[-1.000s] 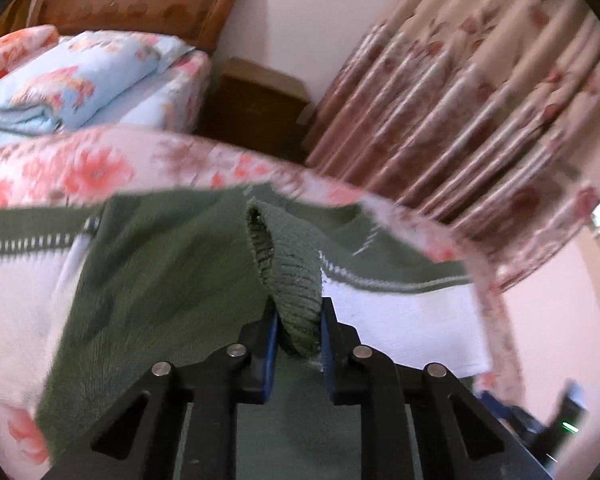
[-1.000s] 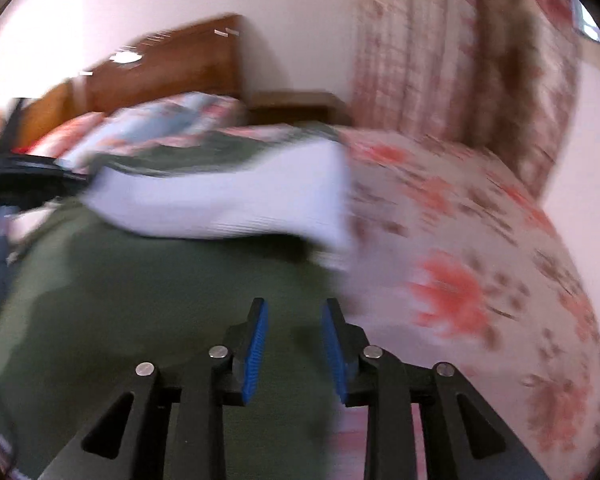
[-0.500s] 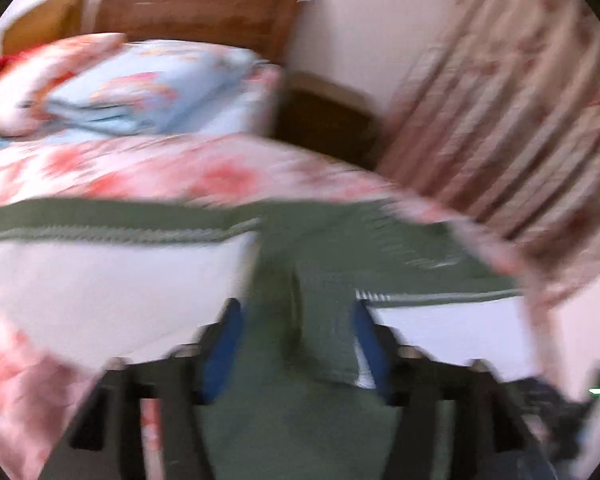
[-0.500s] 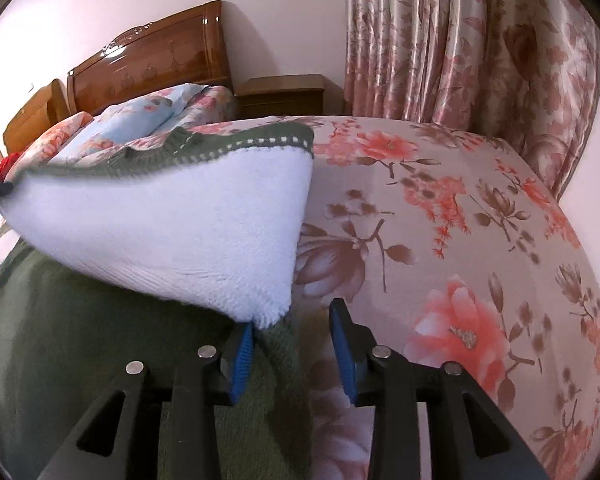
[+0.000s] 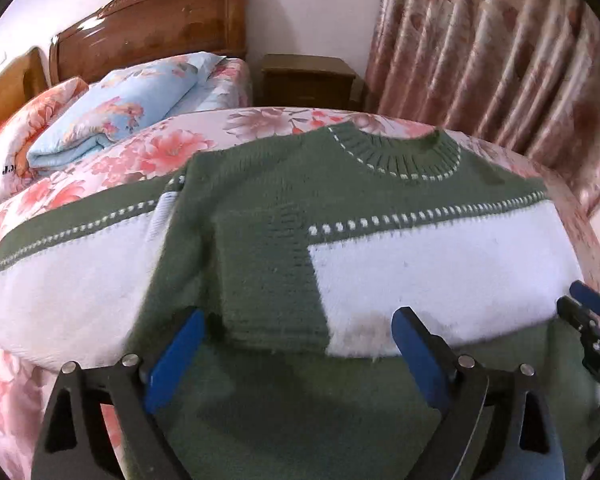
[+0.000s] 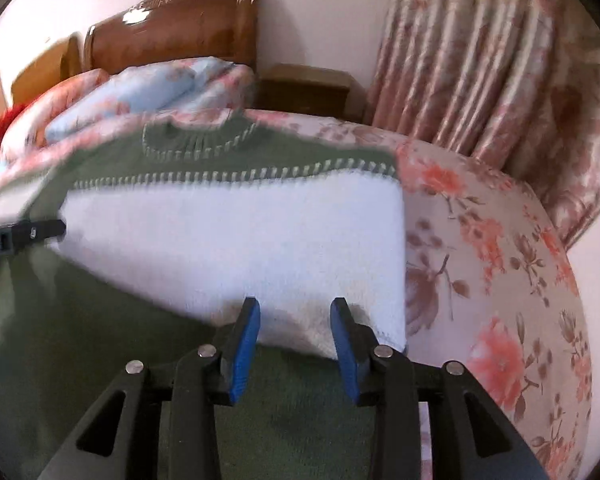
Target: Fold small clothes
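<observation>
A small green and white knitted sweater [image 5: 284,184] lies flat on the floral bed, collar [image 5: 396,152] at the far side. Its right sleeve [image 5: 272,276] is folded across the chest, green cuff pointing toward me. My left gripper [image 5: 296,324] is wide open and empty, just above the cuff end. In the right wrist view the sweater [image 6: 236,240] shows its white band. My right gripper [image 6: 296,312] is open and empty over the white band's near edge. The right gripper also shows at the right edge of the left wrist view [image 5: 588,312].
The floral bedspread [image 6: 500,280] extends to the right of the sweater. Folded blue and pink quilts [image 5: 112,116] lie at the far left by the wooden headboard [image 5: 152,36]. A nightstand [image 5: 308,80] and floral curtains [image 5: 500,60] stand behind the bed.
My left gripper has let go of the sleeve cuff, opened wide and drawn back. The sleeve now lies flat across the chest. My right gripper has shifted over the white band.
</observation>
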Motion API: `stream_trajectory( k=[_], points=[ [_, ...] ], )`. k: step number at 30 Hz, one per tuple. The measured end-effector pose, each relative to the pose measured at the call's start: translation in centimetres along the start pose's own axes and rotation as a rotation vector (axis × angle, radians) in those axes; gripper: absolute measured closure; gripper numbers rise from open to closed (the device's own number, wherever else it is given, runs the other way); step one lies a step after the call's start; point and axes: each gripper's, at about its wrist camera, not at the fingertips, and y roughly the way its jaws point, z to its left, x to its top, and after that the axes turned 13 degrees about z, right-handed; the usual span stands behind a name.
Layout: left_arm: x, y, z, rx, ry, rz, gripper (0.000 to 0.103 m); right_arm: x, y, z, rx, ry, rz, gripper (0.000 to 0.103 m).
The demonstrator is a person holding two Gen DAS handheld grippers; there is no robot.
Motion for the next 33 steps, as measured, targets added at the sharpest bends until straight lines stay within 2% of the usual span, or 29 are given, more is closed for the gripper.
stream_trajectory(
  k=[3,5,8,13,14,15,20,23,26,27,30,33],
  points=[
    [-1.8,-2.8,3.8,-0.066,-0.149,-0.099,0.0,-1.6,-1.0,-0.8,0.015,-0.009,-0.013,0.068],
    [-3.3,-4.4,7.6,-0.092,-0.293,-0.148,0.0,-2.5,-3.3,-1.5,0.031,0.029,-0.092,0.067],
    [-6.7,-6.0,14.4,-0.186,-0.529,-0.2,0.0,-2.8,-4.8,-0.8,0.052,0.013,-0.158,0.066],
    [-11.4,-7.0,25.8,-0.216,-0.824,-0.236,0.0,-3.3,-1.6,0.7,0.066,0.016,-0.097,0.066],
    [-12.0,-7.0,27.4,-0.219,-0.868,-0.243,0.0,-3.3,-0.6,0.8,0.065,0.018,-0.047,0.066],
    [-12.6,-7.0,29.7,-0.219,-0.928,-0.239,0.0,-3.2,-0.4,0.7,0.065,0.021,-0.039,0.066],
    [-12.2,-5.4,35.4,-0.243,-1.088,-0.214,0.0,-3.2,-0.4,-0.1,0.096,0.05,-0.042,0.066],
    [-11.0,-4.4,37.0,-0.263,-1.125,-0.231,0.0,-3.2,-0.5,0.3,0.088,0.045,-0.041,0.066],
    [-10.4,-3.4,38.5,-0.307,-1.168,-0.192,0.0,-3.2,-0.4,0.1,0.098,0.051,-0.042,0.066],
    [-10.3,-4.2,38.1,-0.29,-1.174,-0.251,0.0,-3.3,-0.5,0.0,0.1,0.053,-0.043,0.066],
    [-8.6,-8.3,33.8,-0.234,-1.044,-0.399,0.0,-3.4,-0.5,-0.2,0.107,0.059,-0.045,0.066],
    [-4.9,-12.4,26.6,-0.27,-0.836,-0.499,0.0,-3.4,-0.6,-0.5,0.121,0.076,-0.049,0.066]
  ],
)
